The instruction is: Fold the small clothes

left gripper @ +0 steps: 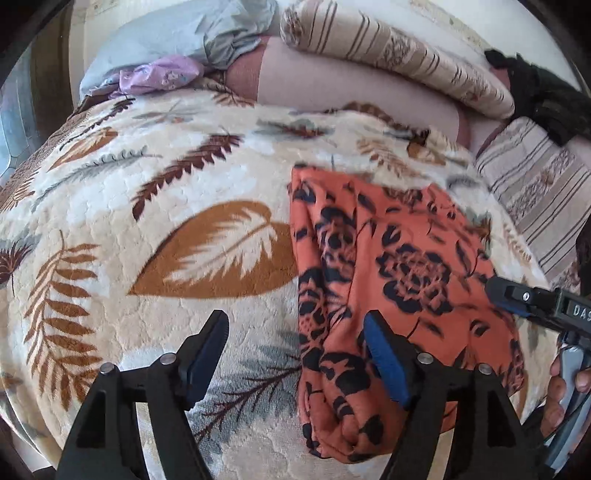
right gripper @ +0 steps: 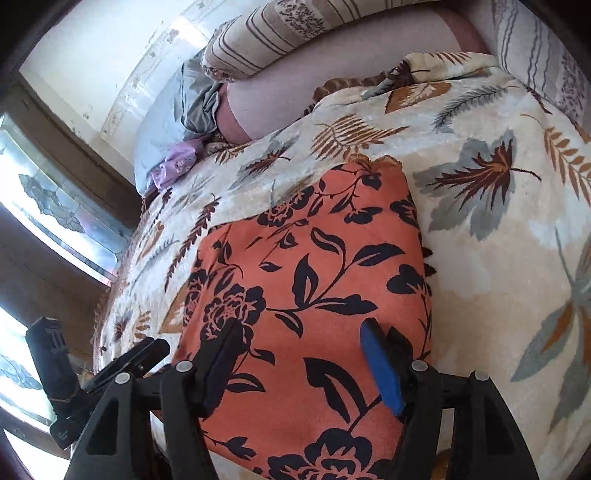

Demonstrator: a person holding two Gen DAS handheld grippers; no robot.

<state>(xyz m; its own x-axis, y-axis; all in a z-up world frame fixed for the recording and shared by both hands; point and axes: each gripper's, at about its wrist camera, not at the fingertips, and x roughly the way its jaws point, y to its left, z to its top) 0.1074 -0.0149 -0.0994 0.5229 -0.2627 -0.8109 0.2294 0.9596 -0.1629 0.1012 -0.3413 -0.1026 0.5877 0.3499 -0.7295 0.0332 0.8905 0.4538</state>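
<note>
Orange floral garment (right gripper: 306, 295) folded on leaf-print blanket (right gripper: 480, 206) — both hand-held grippers wide apart

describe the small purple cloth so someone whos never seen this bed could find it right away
Start at the big leaf-print blanket covering the bed and follow it to its far edge near the window. There, against a pale blue-grey bundle, lies the small lilac cloth, crumpled. It is the only purple piece, with a tiny flower print, unlike the orange floral garment near both grippers.
</note>
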